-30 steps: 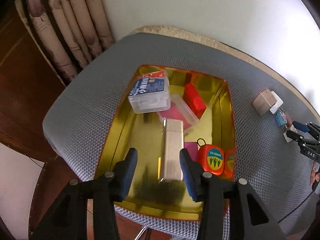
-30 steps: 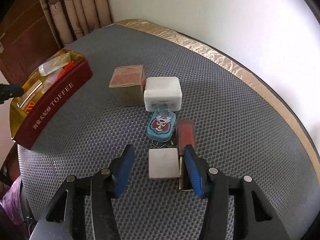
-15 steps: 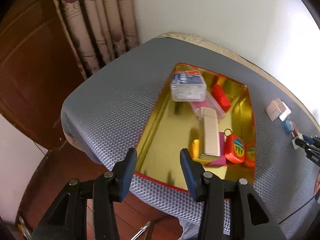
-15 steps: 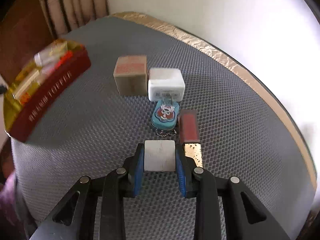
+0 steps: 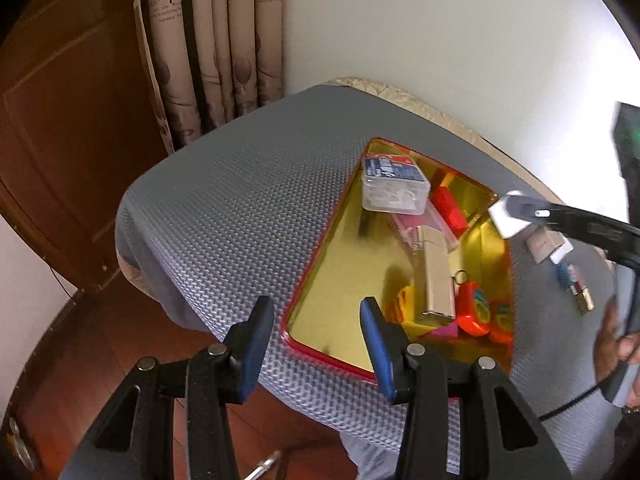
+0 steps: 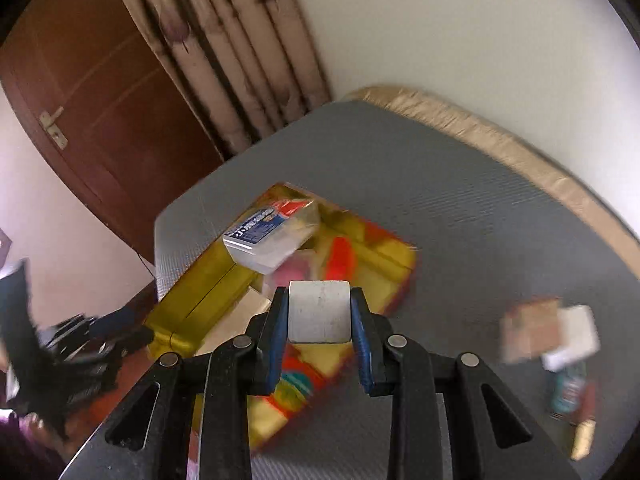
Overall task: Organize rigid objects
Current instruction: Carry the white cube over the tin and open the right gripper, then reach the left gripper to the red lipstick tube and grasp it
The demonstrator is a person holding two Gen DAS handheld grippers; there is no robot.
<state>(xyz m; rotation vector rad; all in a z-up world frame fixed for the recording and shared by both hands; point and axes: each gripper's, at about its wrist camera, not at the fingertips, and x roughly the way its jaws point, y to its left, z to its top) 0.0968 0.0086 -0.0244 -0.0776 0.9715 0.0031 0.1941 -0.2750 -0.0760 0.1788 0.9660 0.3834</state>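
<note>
— Grey mesh matting [image 5: 248, 208] is seen spread over a rounded table, with a white wall, patterned curtains [image 5: 216, 40] and a brown wooden door [image 6: 120, 112] behind it. What is placed on the matting?

— A gold-lined tin [image 5: 340, 280] with a red rim is set near the table's edge. Inside it, a clear plastic box with a blue label [image 5: 394, 184], a red block [image 5: 450, 208], a long silver box [image 5: 438, 276] and an orange round tag [image 5: 474, 312] are found lying together.

— How is the right gripper [image 6: 320, 316] held?

— Its blue pads are clamped on a white block [image 6: 319, 311], which is carried in the air above the tin. In the left wrist view the same block [image 5: 505, 218] is seen at the tin's far right corner, gripped at the tip of the black gripper.

— And the left gripper [image 5: 316, 344]?

— Its fingers are kept apart, with nothing between them; it is held over the tin's near corner and the matting's edge.

— What is left outside the tin?

— A tan box [image 6: 528, 332], a white box [image 6: 576, 336] touching it, a small blue tin [image 6: 568, 390] and a gold-tipped item [image 6: 582, 438] are seen, blurred, grouped on the matting to the right.
</note>
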